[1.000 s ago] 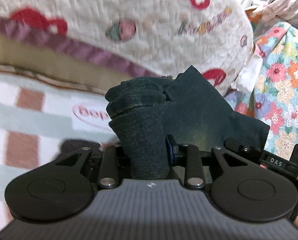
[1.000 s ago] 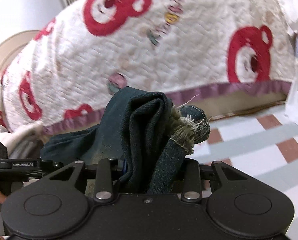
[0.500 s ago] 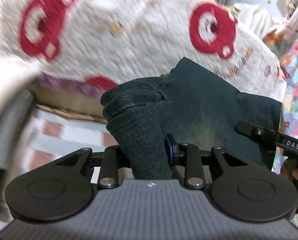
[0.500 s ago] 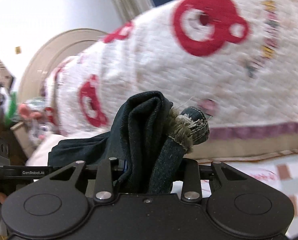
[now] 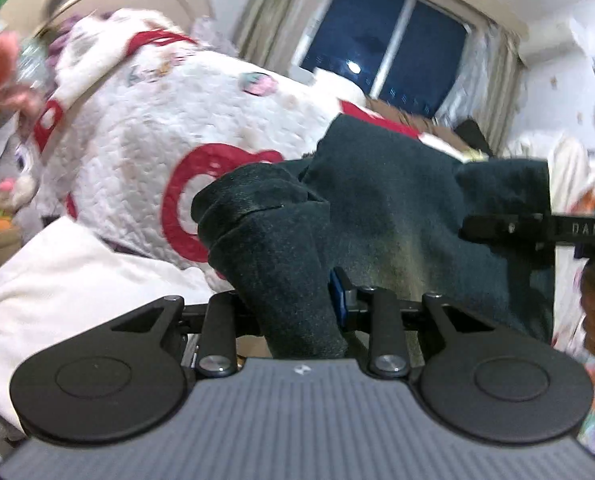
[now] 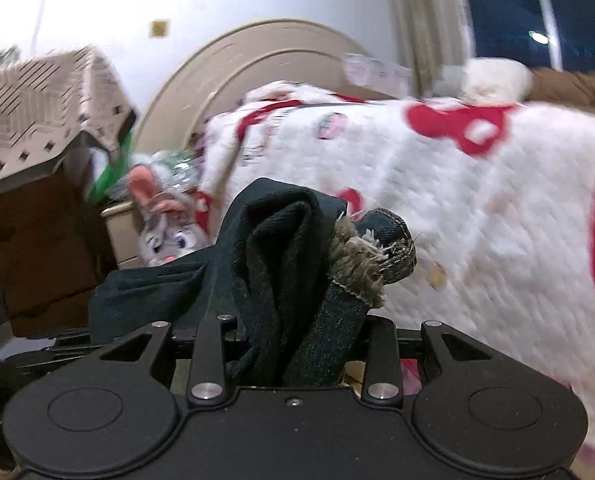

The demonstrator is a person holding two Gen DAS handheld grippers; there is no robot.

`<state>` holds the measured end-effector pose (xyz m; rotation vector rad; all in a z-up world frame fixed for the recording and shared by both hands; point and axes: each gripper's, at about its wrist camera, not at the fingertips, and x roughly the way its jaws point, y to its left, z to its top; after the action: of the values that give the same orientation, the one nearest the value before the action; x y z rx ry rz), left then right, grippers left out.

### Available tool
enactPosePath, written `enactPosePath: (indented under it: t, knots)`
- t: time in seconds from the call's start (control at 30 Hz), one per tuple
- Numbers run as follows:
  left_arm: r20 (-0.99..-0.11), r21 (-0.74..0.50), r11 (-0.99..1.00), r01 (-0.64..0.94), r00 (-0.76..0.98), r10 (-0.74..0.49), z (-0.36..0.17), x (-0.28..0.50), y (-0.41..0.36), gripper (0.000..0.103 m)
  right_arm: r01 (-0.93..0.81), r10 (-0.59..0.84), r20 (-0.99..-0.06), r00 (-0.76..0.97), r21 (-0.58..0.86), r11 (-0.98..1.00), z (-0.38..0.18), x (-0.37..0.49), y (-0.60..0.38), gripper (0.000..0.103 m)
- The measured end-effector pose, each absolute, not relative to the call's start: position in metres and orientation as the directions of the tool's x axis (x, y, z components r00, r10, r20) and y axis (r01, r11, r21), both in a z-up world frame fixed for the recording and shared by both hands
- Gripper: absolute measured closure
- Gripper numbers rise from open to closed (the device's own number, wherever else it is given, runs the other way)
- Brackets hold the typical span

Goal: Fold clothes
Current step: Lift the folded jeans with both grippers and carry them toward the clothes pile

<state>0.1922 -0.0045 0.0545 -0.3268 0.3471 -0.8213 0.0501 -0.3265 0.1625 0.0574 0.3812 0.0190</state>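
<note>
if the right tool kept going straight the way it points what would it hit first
Probably the white quilt with red bear prints, which fills the view behind the dark jeans bunched in the right tool. Depth is unclear; the stuffed rabbit sits off to the left of that line.

Dark denim garment [image 5: 397, 208] is showing coarse matt weave; hem [image 6: 371, 258] is fraying into rough pale threads. Left hand-held gripper [image 5: 297, 304] is presenting matt black plastic, ribbed grey housing, shiny metal pins. Quilt [image 6: 477, 216] is looking soft, stitched cotton.
</note>
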Motion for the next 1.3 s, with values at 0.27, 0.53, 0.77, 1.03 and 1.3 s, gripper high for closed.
enactPosePath:
  t: [0.27, 0.53, 0.77, 1.03, 1.3]
  knots:
    - [-0.215, -0.441, 0.745, 0.501, 0.747, -0.629, 0.012, 0.252, 0.036, 0.075, -0.138, 0.115, -0.487, 0.866, -0.011, 0.99, 0.148, 0.157, -0.271, 0.064]
    - [-0.192, -0.476, 0.768, 0.428, 0.802, -0.566, -0.019, 0.307, 0.102, 0.075, -0.271, 0.305, -0.456, 0.836, 0.14, 0.952, 0.113, 0.26, -0.256, 0.065]
    - [-0.211, -0.516, 0.77, 0.377, 0.815, -0.54, -0.05, 0.331, 0.111, 0.074, -0.302, 0.414, -0.537, 0.734, 0.288, 0.909, 0.034, 0.327, -0.262, 0.063]
    - [-0.191, -0.564, 0.746, 0.355, 0.822, -0.536, -0.061, 0.336, 0.117, 0.073, -0.318, 0.475, -0.484, 0.735, 0.372, 0.872, 0.022, 0.331, -0.279, 0.063]
    - [-0.319, -0.534, 0.833, 0.147, 0.877, -0.359, -0.081, 0.342, 0.121, 0.034, -0.201, 0.383, -0.618, 0.686, 0.345, 0.917, -0.032, 0.367, -0.291, 0.037]
